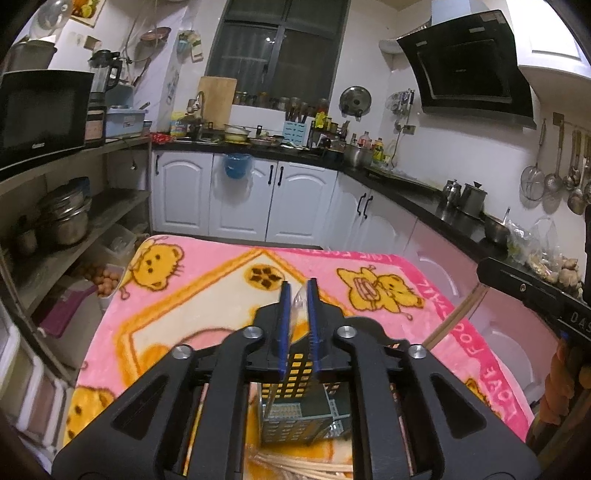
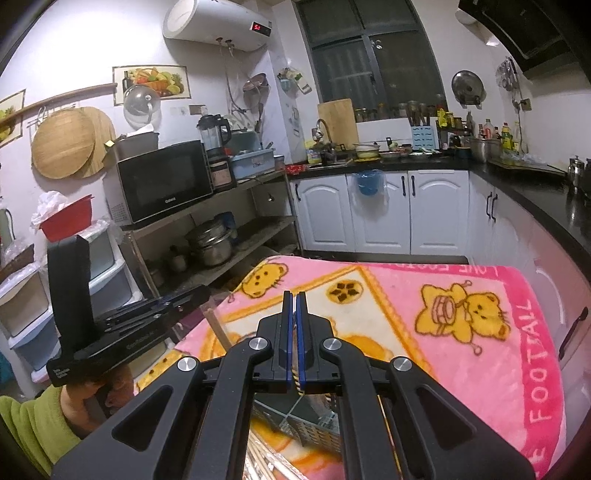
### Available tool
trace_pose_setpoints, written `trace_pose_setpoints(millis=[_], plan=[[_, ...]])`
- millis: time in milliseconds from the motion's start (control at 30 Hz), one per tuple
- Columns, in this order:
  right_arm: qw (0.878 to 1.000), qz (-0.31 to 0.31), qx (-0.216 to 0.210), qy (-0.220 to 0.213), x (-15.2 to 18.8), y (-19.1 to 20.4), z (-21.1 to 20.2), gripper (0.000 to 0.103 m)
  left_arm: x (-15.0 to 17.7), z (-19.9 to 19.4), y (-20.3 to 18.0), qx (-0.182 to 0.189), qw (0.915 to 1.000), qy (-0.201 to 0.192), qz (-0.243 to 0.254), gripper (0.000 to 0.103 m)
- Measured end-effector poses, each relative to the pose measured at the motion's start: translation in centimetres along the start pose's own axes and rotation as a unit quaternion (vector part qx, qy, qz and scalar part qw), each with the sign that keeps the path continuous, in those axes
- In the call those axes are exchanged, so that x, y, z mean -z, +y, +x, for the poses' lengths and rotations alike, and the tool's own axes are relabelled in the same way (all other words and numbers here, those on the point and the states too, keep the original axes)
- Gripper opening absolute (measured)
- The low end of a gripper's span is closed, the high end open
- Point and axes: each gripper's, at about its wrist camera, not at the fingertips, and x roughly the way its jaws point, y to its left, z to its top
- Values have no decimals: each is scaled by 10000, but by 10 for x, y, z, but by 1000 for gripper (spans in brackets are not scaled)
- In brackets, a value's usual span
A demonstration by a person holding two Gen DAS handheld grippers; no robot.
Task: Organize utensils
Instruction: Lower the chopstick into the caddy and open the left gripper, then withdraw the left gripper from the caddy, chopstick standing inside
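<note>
While the left gripper (image 1: 297,295) pinches a clear plastic utensil (image 1: 298,306) between its blue pads, a perforated metal utensil holder (image 1: 295,410) stands just below its fingers with wooden chopsticks (image 1: 295,469) nearer the camera. Beyond spreads the pink bear blanket (image 1: 369,266). The right gripper (image 2: 294,306) is closed, apparently on nothing, above that holder (image 2: 310,424).

Home kitchen: white cabinets (image 1: 295,199) under black countertop (image 1: 406,192), range hood (image 1: 465,62), microwave (image 2: 166,182) on shelf, sink faucet (image 2: 323,129), hanging ladles (image 1: 569,173), wall water heater (image 2: 218,24)
</note>
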Motion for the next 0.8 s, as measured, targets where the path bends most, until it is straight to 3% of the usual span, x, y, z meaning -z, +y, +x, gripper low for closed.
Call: trace_pose_setpoints(millis=[333,633,800], plan=[[9998,51,177,16,11,-10,-8,21,6,-5,4,-44,10000,-1,-19,26],[9995,87,315,38,20,-17,-18,34,9,-11,9,-46,10000,17,-83,54],[9992,86,400,-6,26,-19,-26,46,13,-16,14,-16,9999,43,-165,72]])
